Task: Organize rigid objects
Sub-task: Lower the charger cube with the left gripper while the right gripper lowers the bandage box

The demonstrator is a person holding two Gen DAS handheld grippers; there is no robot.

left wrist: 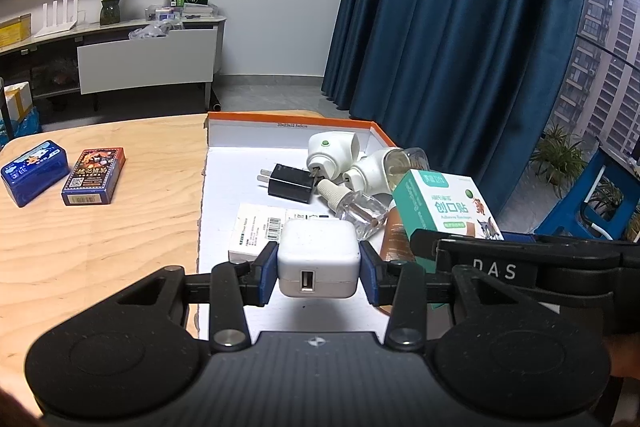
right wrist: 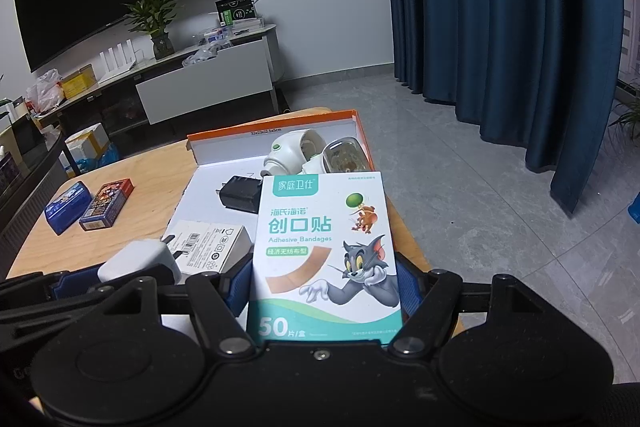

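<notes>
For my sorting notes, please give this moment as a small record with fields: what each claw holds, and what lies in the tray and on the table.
left claw: shut on white charger
right claw: shut on bandage box
tray: black charger, two white plug-in units, clear bottle, white carton
wooden table: blue tin, red tin, side by side, outside tray

The bandage box (right wrist: 324, 251) reads "Adhesive Bandages" and "50"; the tongs' (left wrist: 494, 271) lettering perhaps "DAS".
</notes>
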